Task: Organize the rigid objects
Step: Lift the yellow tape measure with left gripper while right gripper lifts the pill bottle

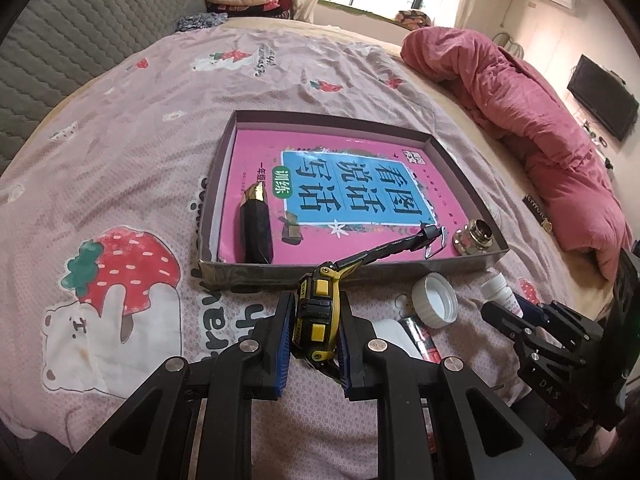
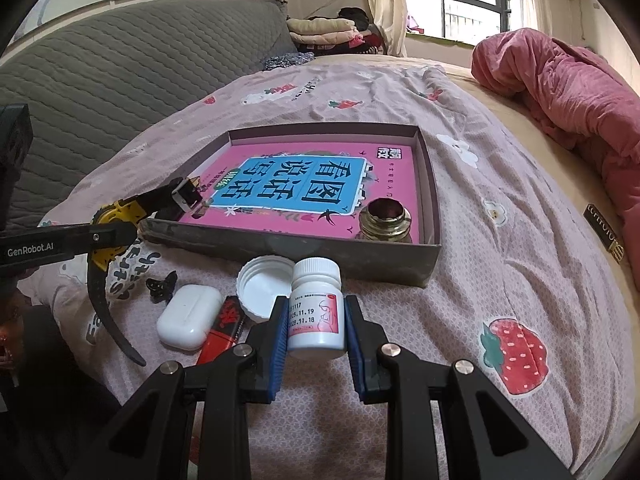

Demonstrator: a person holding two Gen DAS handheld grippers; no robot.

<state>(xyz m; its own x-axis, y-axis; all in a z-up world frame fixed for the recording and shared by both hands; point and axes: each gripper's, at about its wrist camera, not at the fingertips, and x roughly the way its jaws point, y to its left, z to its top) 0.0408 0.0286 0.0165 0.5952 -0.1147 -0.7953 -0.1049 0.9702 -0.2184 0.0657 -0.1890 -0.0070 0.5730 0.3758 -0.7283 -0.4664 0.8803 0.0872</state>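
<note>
My left gripper [image 1: 316, 314] is shut on a yellow and black wristwatch [image 1: 316, 316]. One black strap reaches over the front wall of the shallow grey box [image 1: 280, 270]. In the right wrist view the watch [image 2: 116, 216] hangs at the box's [image 2: 320, 256] near-left corner. My right gripper [image 2: 316, 308] is shut on a white pill bottle [image 2: 316, 312], upright, just in front of the box. The box holds a pink book [image 1: 352, 188], a black object with a gold end [image 1: 258, 228] and a brass-coloured metal piece [image 2: 386, 216].
On the strawberry-print bedsheet in front of the box lie a white screw cap [image 2: 264, 288], a white earbud case [image 2: 188, 322], a red and black stick [image 2: 224, 328] and a black hair clip [image 2: 162, 286]. A pink duvet [image 1: 540, 120] is heaped on the right.
</note>
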